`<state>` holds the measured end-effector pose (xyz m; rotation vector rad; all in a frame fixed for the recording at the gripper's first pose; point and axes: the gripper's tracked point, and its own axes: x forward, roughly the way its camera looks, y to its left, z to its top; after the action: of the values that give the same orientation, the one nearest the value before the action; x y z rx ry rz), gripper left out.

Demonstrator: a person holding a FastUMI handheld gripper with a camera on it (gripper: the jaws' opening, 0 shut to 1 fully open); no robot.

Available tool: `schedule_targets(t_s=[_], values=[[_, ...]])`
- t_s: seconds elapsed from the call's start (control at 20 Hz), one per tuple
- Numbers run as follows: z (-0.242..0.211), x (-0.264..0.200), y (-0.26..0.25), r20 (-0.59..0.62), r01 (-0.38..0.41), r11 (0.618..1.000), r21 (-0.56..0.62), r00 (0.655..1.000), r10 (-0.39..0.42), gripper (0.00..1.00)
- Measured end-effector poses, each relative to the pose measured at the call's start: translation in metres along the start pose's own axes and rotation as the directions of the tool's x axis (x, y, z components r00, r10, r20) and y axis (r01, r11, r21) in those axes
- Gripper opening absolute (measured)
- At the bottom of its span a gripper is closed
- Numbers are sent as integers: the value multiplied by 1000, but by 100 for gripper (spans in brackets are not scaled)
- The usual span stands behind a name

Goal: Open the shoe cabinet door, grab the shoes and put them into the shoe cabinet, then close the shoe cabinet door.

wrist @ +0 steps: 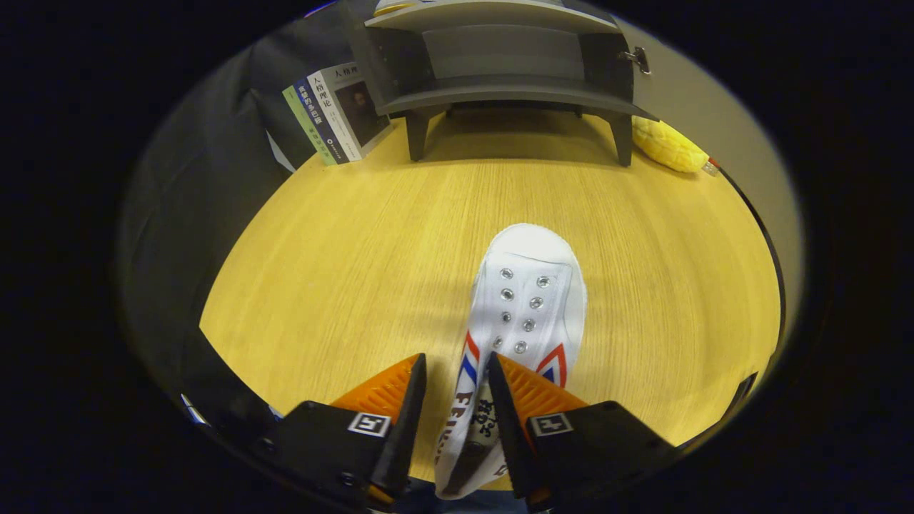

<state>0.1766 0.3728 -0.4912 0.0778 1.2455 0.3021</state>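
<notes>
A white canvas shoe (pixel 528 285) with metal eyelets and red and blue stripes points its toe toward the dark grey shoe cabinet (pixel 500 93) at the far side of the wooden table (pixel 343 271). My gripper (pixel 457 396) is shut on the shoe's left side wall near the heel. The left orange finger (pixel 389 392) is outside the shoe and the right finger (pixel 528 392) sits in the shoe's opening. The cabinet stands on short legs, and its door (pixel 685 100) is swung open to the right, showing a bare inner shelf. I cannot tell whether the shoe rests on the table or hangs just above it.
Several books (pixel 335 114) lean beside the cabinet's left leg. A yellow plush object (pixel 668 146) lies to the cabinet's right, under the open door. Bare wood stretches between the shoe's toe and the cabinet legs.
</notes>
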Motion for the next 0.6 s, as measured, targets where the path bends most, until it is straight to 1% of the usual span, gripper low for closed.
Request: schedule_targets(t_s=[0.05, 0.15, 0.2, 0.3, 0.35, 0.4, 0.45, 0.6], values=[[0, 3, -1, -3, 9, 1000, 2, 1000, -9, 38], [2, -1, -5, -3, 16, 1000, -5, 1000, -16, 27], [1, -2, -1, 0, -7, 1000, -3, 1000, 7, 22], [1, 2, -2, 9, -26, 999, 27, 1000, 25, 11], [0, -1, -2, 16, -39, 999, 37, 999, 38, 7], [1, -2, -3, 27, -52, 998, 45, 998, 51, 7], [3, -4, -3, 40, -65, 997, 45, 997, 63, 3], [15, -14, -3, 103, -85, 995, 51, 991, 79, 2]])
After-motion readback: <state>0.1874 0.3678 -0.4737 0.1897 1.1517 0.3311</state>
